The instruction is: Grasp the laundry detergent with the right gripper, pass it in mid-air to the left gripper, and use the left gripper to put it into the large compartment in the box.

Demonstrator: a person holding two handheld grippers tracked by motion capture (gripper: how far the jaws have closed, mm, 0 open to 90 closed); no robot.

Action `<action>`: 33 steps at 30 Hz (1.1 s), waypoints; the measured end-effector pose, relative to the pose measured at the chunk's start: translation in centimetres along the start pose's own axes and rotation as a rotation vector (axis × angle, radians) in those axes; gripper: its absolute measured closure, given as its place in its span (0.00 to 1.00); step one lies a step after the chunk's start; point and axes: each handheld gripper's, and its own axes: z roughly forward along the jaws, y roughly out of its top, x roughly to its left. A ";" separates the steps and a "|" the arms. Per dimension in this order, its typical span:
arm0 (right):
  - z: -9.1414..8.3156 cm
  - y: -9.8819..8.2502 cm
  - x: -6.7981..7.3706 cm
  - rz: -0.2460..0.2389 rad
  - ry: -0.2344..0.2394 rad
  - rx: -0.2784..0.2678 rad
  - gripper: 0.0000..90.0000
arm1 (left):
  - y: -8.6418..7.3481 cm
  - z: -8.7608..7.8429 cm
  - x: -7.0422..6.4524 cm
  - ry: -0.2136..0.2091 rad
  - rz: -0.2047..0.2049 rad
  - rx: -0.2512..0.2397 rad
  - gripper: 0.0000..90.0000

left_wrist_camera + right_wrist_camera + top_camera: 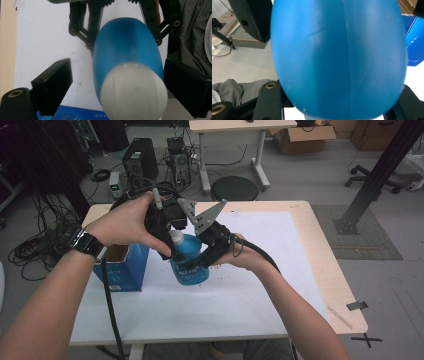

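Right tool (200, 262) grips the blue bottle (189, 265) beside the open blue box (120, 270).

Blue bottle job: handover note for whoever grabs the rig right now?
Right gripper: shut on the blue bottle, holding its body above the table.
Left gripper: open, fingers either side of the white cap, not clamped.
Blue box: open, standing on the table left of the bottle.
Done: bottle lifted and steadied.
Left: probably close on the cap and work it; cap is still on.
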 end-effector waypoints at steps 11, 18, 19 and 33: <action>-0.1 0.0 0.0 0.000 -0.001 -0.001 0.47 | 0.2 0.3 0.1 0.001 -0.007 0.019 0.21; 0.0 -0.1 0.0 -0.001 -0.007 0.008 0.47 | 0.3 0.5 0.1 -0.009 -0.012 0.032 0.25; 0.0 -0.1 0.0 -0.001 -0.007 0.007 0.47 | 0.3 0.5 0.1 -0.008 -0.012 0.033 0.26; -0.2 -0.3 0.0 0.006 -0.013 0.007 0.47 | 0.6 0.5 -0.1 -0.010 -0.015 0.044 0.37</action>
